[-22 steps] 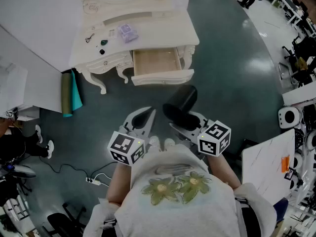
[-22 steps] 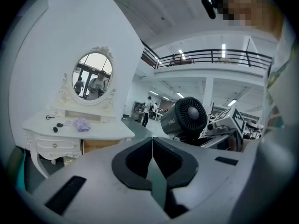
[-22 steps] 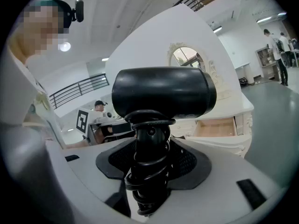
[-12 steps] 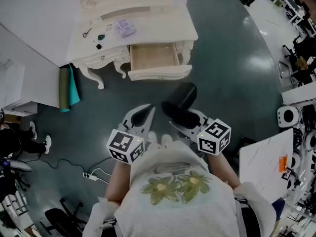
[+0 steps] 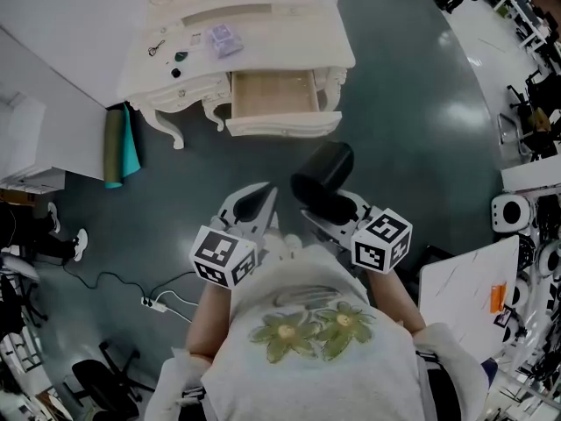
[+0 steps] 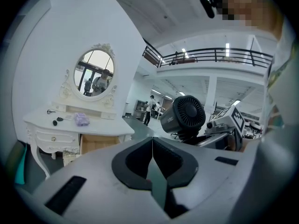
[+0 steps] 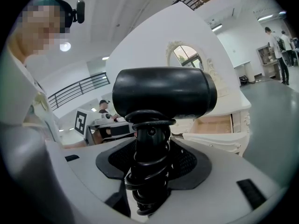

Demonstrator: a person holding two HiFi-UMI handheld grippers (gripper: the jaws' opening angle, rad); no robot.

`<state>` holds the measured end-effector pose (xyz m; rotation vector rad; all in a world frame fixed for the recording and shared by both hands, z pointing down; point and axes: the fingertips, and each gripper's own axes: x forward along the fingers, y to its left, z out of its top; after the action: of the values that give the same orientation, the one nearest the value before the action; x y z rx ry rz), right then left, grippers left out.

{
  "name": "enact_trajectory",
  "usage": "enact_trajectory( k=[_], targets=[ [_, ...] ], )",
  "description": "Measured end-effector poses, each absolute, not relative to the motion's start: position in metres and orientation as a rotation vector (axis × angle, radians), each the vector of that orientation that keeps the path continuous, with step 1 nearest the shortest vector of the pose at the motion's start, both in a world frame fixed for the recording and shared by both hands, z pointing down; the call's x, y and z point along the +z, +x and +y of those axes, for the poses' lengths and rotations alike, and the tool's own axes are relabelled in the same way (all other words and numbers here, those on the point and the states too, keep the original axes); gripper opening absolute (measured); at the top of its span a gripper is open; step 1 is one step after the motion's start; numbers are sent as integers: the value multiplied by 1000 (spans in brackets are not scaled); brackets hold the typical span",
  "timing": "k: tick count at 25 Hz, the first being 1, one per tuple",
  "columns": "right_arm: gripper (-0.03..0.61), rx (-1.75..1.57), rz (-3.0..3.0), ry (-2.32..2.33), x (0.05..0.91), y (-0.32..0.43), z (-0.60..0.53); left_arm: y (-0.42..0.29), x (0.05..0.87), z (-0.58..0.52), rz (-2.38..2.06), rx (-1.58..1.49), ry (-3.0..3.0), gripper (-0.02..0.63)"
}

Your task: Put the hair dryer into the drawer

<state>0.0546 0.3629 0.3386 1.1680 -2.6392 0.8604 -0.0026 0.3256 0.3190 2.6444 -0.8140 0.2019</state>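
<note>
A black hair dryer [image 5: 321, 175] [image 7: 163, 92] [image 6: 183, 116] stands upright in my right gripper [image 5: 329, 207] [image 7: 150, 162], which is shut on its handle with the cord coiled round it. My left gripper [image 5: 254, 202] [image 6: 152, 154] is shut and holds nothing, level with the right one and to its left. Ahead of both, the white dressing table [image 5: 289, 33] [image 6: 100, 129] has its wooden drawer [image 5: 273, 96] [image 7: 212, 124] pulled open and bare inside. The dryer hangs over the floor, short of the drawer.
Small items and a purple packet [image 5: 222, 39] lie on the tabletop below an oval mirror [image 6: 95, 72]. A green and teal roll [image 5: 120, 145] leans left of the table. A power strip and cable [image 5: 153, 298] lie on the floor at left. Desks and chairs [image 5: 530, 103] stand at right.
The table and drawer have shifted slightly up and right in the head view. Both grippers hold their places relative to the body, the dryer still in the right one.
</note>
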Motion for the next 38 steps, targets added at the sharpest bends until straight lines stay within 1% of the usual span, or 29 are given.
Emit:
enact_trajectory(
  k=[7, 23, 38],
  targets=[
    [218, 881, -2613, 1172, 348, 58, 335, -2, 330, 294, -809, 209, 2618, 11],
    [218, 870, -2563, 1219, 350, 77, 208, 8, 338, 163, -767, 249, 2608, 9],
    [218, 914, -2524, 1232, 362, 63, 124, -6, 347, 83, -738, 263, 2603, 11]
  ],
)
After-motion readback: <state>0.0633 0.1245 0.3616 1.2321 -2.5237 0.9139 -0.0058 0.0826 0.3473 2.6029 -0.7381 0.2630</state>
